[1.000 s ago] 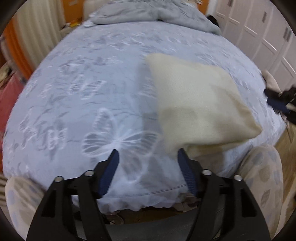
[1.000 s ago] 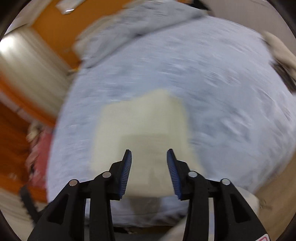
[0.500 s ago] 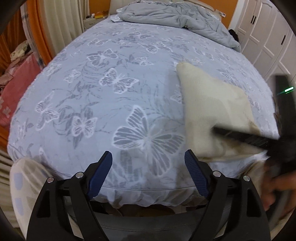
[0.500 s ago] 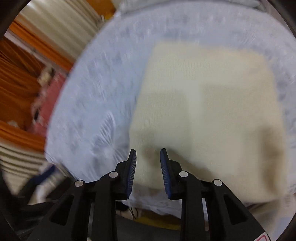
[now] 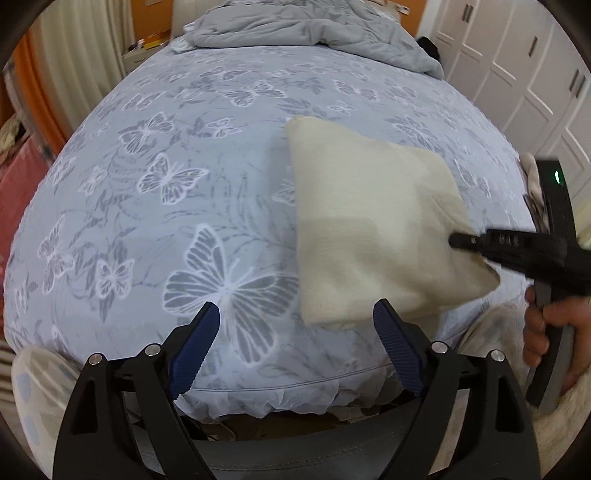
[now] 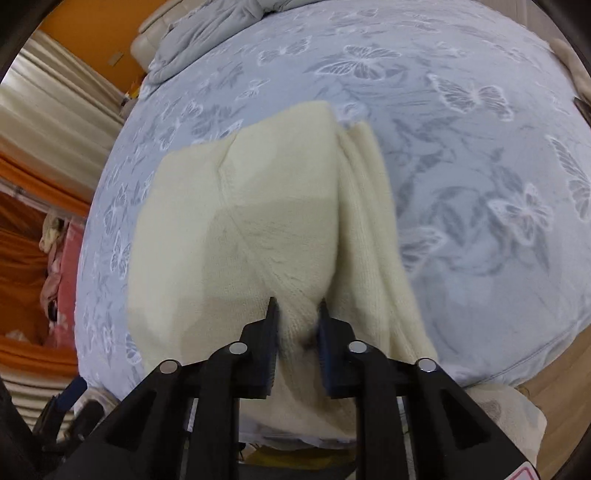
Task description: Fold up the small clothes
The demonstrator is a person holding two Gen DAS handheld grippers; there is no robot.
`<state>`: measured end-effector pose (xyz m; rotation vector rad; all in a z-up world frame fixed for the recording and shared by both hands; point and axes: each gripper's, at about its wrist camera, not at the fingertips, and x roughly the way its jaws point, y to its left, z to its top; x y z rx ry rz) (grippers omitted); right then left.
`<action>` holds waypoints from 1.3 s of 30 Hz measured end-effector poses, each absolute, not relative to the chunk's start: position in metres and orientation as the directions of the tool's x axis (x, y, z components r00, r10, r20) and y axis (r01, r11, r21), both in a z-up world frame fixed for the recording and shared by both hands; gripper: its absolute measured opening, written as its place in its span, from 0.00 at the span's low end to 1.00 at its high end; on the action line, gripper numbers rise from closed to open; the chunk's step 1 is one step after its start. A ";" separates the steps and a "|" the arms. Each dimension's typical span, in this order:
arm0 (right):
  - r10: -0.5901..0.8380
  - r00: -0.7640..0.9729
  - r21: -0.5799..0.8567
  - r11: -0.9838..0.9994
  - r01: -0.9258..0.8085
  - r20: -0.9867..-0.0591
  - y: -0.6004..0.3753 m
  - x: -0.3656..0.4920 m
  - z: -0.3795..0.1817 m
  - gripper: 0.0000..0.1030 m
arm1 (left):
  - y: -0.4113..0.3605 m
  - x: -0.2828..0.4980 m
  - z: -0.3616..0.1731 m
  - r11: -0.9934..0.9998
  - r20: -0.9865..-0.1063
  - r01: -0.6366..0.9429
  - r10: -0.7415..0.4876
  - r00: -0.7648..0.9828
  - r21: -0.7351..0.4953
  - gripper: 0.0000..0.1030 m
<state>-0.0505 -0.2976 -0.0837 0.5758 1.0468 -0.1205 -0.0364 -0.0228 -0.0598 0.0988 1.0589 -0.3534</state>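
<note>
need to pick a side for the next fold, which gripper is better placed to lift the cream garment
Right. The right gripper has just been closing and already pinches the cream garment at its near edge; the left gripper hangs open over the bedsheet, gripping nothing.

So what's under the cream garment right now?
The cream garment lies folded on the butterfly bedsheet, the only thing showing around it. Anything between its layers is covered. The right gripper pinches its near edge.

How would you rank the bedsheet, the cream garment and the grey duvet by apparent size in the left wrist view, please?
1. Butterfly bedsheet
2. Cream garment
3. Grey duvet, though it lies farthest away, so this last place is unsure.
</note>
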 end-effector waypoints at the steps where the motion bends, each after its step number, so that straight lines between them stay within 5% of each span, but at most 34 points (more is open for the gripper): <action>1: 0.166 0.554 0.399 0.855 0.331 -0.816 -0.298 -0.053 -0.069 0.15 | -0.024 -0.037 -0.058 0.938 -0.864 0.338 -0.234 0.446 -0.080 0.80; 5: 0.163 0.596 0.405 0.865 0.297 -0.786 -0.304 -0.063 -0.046 0.16 | -0.023 -0.037 -0.055 0.942 -0.855 0.332 -0.216 0.471 -0.056 0.85; 9: 0.179 0.385 0.336 0.856 0.393 -0.905 -0.314 -0.056 -0.128 0.18 | -0.029 -0.030 -0.068 0.949 -0.887 0.307 -0.207 0.414 -0.078 0.85; 14: 0.058 0.567 0.334 0.855 0.397 -0.822 -0.302 -0.071 -0.054 0.26 | -0.032 -0.035 -0.064 0.940 -0.875 0.336 -0.202 0.440 -0.048 0.85; 20: 0.252 0.598 0.406 0.904 0.136 -0.761 -0.245 -0.023 -0.017 0.20 | -0.027 -0.031 -0.073 0.947 -0.891 0.314 -0.197 0.408 -0.066 0.85; 26: 0.275 0.343 0.314 0.947 0.062 -0.898 -0.189 0.036 -0.132 0.16 | -0.017 -0.032 -0.069 0.952 -0.887 0.301 -0.190 0.420 -0.061 0.85; 32: 0.182 0.476 0.284 0.947 0.152 -0.861 -0.223 0.000 -0.059 0.14 | -0.004 -0.029 -0.070 0.957 -0.888 0.281 -0.194 0.417 -0.076 0.85; 35: 0.031 0.338 0.136 0.946 0.293 -0.941 -0.261 -0.023 -0.103 0.14 | -0.005 -0.025 -0.075 0.958 -0.896 0.270 -0.200 0.398 -0.093 0.85; 36: 0.040 0.303 0.138 0.941 0.308 -0.952 -0.269 -0.028 -0.121 0.07 | -0.006 -0.024 -0.077 0.957 -0.898 0.271 -0.205 0.390 -0.101 0.85; 39: 0.136 0.354 0.261 0.906 0.334 -0.925 -0.289 -0.039 -0.128 0.06 | -0.015 -0.022 -0.078 0.952 -0.899 0.283 -0.224 0.376 -0.119 0.85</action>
